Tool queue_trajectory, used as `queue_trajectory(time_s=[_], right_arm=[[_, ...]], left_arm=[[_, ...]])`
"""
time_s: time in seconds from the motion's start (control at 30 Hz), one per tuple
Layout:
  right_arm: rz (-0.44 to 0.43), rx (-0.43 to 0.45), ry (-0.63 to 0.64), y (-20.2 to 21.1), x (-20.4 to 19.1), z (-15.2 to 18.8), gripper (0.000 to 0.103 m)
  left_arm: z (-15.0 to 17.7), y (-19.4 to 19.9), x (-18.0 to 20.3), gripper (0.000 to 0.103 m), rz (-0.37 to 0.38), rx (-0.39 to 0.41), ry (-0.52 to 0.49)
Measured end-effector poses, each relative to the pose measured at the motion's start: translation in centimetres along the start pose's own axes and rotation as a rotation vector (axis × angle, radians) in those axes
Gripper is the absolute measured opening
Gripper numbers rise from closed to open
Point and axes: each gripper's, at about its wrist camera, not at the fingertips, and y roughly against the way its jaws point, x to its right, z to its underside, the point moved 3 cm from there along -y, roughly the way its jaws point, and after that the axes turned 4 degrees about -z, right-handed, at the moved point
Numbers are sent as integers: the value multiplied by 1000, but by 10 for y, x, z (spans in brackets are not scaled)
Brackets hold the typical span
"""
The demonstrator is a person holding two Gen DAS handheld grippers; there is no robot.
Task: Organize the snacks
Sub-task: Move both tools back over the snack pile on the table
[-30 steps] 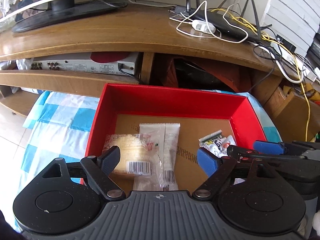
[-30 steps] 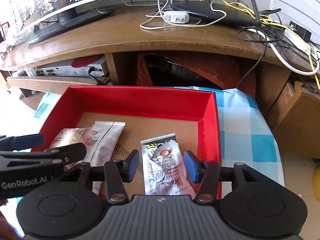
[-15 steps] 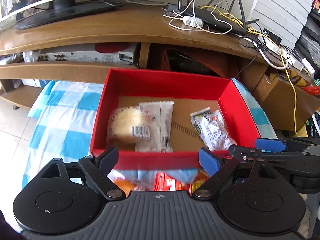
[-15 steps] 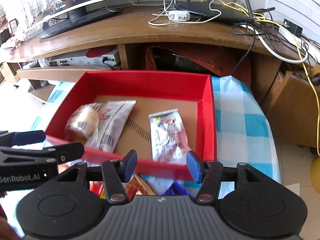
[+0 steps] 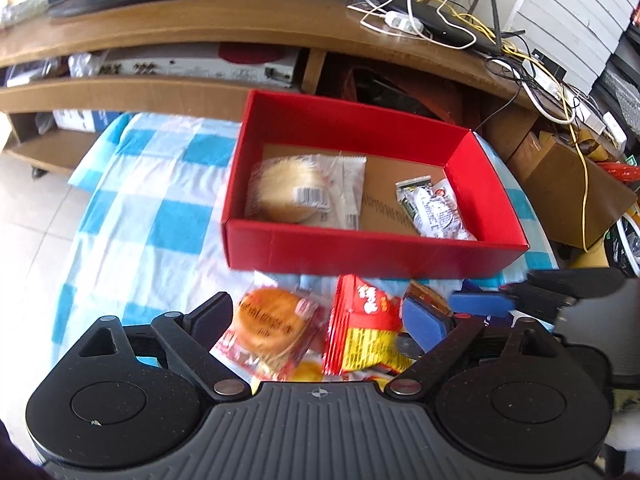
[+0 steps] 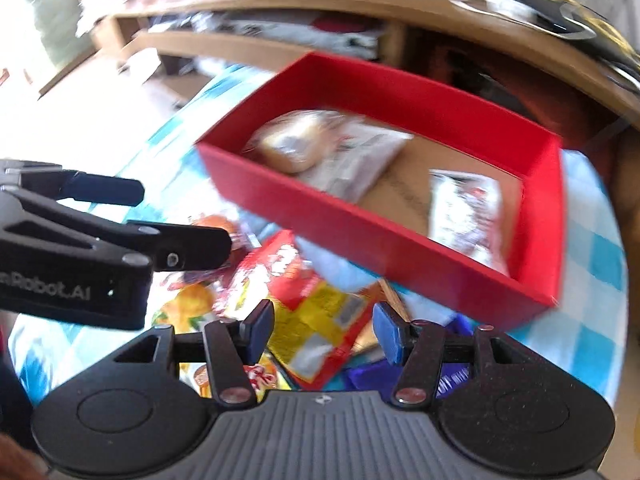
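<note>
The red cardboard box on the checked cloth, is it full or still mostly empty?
Mostly empty. The red cardboard box holds only a wrapped round bun, a white sachet and a crinkled silver packet; brown floor shows between.

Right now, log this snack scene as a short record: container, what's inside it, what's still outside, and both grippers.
container: red box on a blue-and-white checked cloth
inside, left: wrapped round bun lying over a pale flat packet
inside, right: silver snack packet
outside, in front of the box: wrapped round cake, red-and-yellow packet
left gripper: jaws opening, pressing on nothing, above the loose snacks
right gripper: open, holding nothing, over the red-and-yellow packet
</note>
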Motion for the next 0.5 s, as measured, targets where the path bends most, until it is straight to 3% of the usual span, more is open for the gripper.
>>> queue_trajectory(time_s=[0.1, 0.23, 0.5], right_arm=[[-38, -24, 80, -13, -6, -4, 58], [-66, -50, 153, -27, -10, -5, 72], [-126, -49, 200, -23, -14, -15, 72]], left_arm=[[0, 0, -9, 95, 11, -11, 26], [-1, -1, -20, 95, 33, -22, 59], [-3, -5, -26, 95, 51, -46, 80]])
